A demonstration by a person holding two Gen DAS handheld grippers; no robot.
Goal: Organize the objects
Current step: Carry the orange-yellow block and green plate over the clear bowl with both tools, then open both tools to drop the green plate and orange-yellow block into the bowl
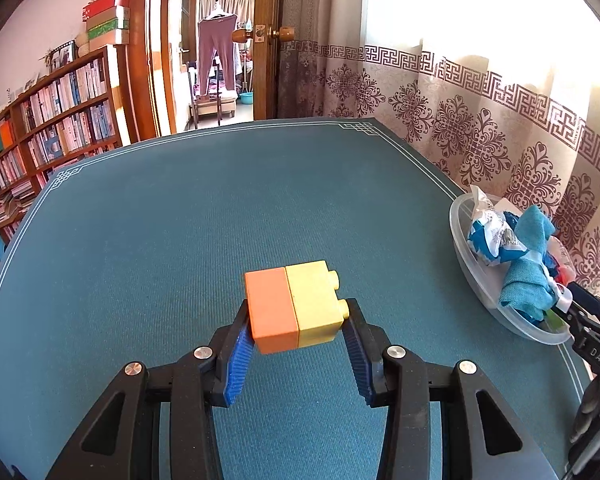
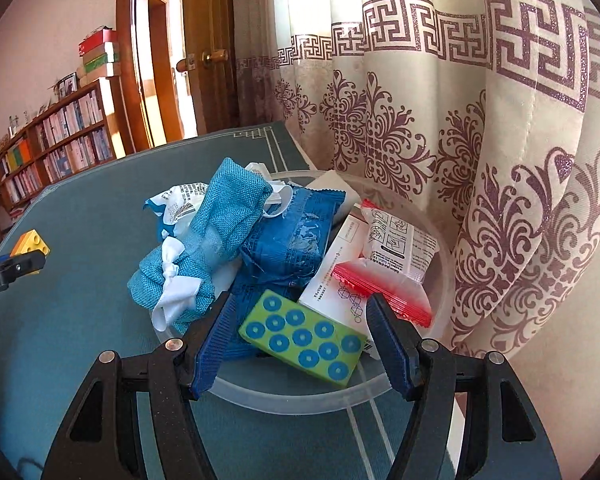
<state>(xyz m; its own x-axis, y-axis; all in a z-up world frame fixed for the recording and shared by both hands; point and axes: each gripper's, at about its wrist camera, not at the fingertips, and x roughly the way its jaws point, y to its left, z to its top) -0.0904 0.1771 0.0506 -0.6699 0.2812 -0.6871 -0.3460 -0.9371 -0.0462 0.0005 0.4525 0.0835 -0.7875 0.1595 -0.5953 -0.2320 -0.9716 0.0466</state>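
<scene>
While the left gripper point(image 1: 298, 320) clamps an orange-and-yellow block pair point(image 1: 296, 306) above the tablecloth's point(image 1: 180, 220) middle, the right gripper point(image 2: 300, 334) hangs unclenched over the green dotted block point(image 2: 304, 338) in the clear bowl point(image 2: 300, 400) at the cloth's curtain-side edge.

Left gripper point(image 1: 298, 322): black plastic linkage arms, silver round screws, ribbed blue pads point(image 1: 240, 364). Right gripper point(image 2: 300, 334), lower frame: same black arms, silver screws, blue ribbed pads.

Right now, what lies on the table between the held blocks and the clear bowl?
Nothing: in the left wrist view only bare green mat separates the orange-and-yellow blocks from the clear bowl.
</scene>
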